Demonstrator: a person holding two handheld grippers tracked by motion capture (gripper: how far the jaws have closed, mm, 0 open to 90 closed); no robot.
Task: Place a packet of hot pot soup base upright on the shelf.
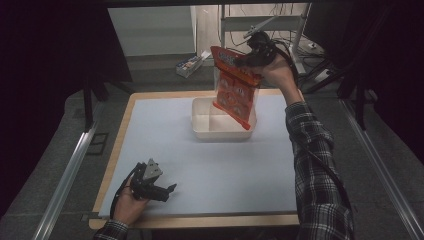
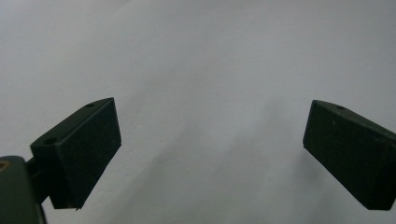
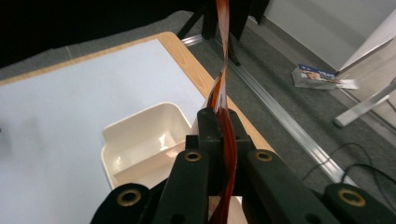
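The right gripper (image 1: 248,59) is raised above the far side of the surface (image 1: 150,130), its jaws clamped on the top edge of a flat orange packet (image 1: 234,90). The packet hangs down from the gripper at a tilt, its lower corner reaching the far right rim of a white tub (image 1: 202,130) that sits on the surface towards the far edge. In the right gripper view the packet (image 3: 223,84) is seen edge-on as a thin, wavy orange strip squeezed between the two black jaws, with the tub (image 3: 140,140) below and to the left.

The packet has an orange border and header and a clear front showing rows of round pieces.

The right arm, in a checked sleeve (image 1: 315,165), reaches up and forward. The left hand (image 1: 131,202) rests at the near left corner of the surface, holding the left gripper (image 1: 172,189) low over it with jaws spread wide and holding nothing; in the left gripper view they frame plain pale surface (image 2: 210,70).
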